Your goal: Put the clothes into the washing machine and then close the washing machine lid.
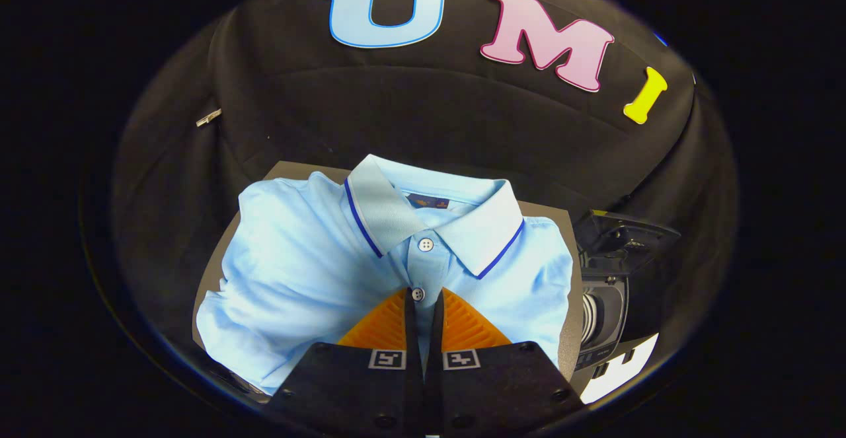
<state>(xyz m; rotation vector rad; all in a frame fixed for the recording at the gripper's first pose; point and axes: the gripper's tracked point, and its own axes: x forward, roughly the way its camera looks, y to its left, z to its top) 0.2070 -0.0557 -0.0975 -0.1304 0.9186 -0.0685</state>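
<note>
Nearly closed, the gripper point(423, 302) fingers apparently pinch the placket of the light-blue polo shirt point(297, 273).

A: What's in the middle of the frame?
B: A light blue polo shirt point(310, 273), folded, collar toward the top, lying on a grey board point(570, 332).
A: And the gripper point(423, 300)?
B: Lower centre, its fingers nearly together, pinching the shirt's button placket by the second button.
A: Anything at the right?
B: A dark washing machine point(611, 306) with its lid point(628, 233) raised, at the lower right beside the board
</note>
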